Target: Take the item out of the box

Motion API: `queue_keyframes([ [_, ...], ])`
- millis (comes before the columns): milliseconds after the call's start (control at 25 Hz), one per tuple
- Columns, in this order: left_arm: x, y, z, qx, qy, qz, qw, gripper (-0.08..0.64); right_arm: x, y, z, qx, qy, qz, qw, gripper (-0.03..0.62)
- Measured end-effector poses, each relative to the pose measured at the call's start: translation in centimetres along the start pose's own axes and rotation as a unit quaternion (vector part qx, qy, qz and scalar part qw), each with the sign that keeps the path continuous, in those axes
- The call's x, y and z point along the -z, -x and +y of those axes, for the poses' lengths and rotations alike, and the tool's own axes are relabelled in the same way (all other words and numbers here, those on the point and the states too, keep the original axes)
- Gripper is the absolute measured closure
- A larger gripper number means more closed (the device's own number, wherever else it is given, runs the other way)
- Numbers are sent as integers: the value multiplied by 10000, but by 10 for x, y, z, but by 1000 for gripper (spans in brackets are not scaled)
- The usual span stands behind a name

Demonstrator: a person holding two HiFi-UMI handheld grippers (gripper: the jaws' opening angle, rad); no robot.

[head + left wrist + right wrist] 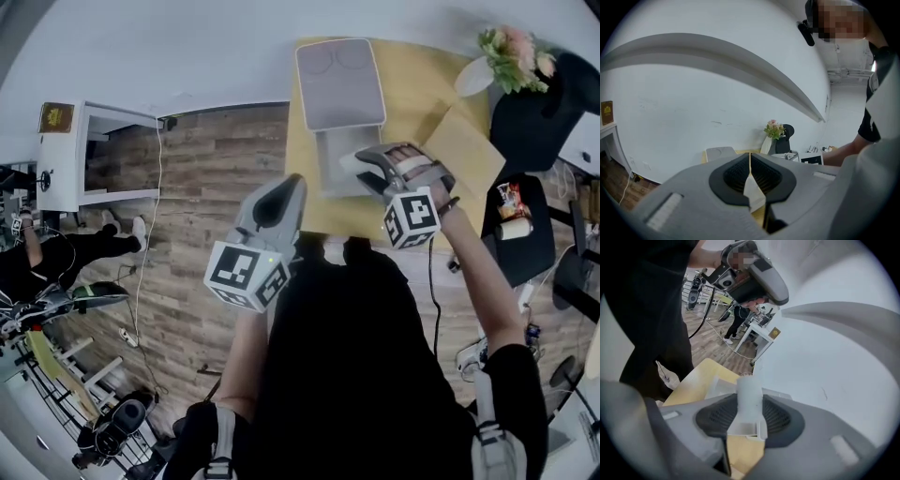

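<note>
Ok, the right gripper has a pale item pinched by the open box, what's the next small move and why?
Probably carry the pale item sideways and lower it onto the bare yellow table beside the grey box. The right gripper is shut on it and it seems clear of the box; the left gripper is off the table, shut on a white scrap.

Yel. tbl (417, 84); gry box (339, 84); wht item (749, 404); wht scrap (753, 192).

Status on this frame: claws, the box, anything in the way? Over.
Left claw shut on white scrap. Right claw shut on white plastic piece, beside the open gray box. Nothing seen blocking.
</note>
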State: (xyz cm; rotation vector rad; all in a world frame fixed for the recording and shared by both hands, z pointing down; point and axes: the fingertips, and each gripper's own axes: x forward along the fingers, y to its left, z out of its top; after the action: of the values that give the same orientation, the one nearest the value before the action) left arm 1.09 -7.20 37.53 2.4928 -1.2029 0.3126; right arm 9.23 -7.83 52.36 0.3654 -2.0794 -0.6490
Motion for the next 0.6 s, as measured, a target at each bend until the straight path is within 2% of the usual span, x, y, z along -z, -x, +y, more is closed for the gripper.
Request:
queue_keyframes([
  [320, -23, -9, 5, 573, -167, -91, 9982, 543, -14, 24, -40, 899, -758, 99, 9930, 421],
  [480, -31, -4, 17, 892, -253, -135, 9956, 543, -28, 40, -61, 1459, -1162, 254, 9821, 422],
  [600, -39, -2, 24, 1156, -321, -199, 9926, 543, -42, 56, -75, 1869, -1550, 303, 9696, 421],
])
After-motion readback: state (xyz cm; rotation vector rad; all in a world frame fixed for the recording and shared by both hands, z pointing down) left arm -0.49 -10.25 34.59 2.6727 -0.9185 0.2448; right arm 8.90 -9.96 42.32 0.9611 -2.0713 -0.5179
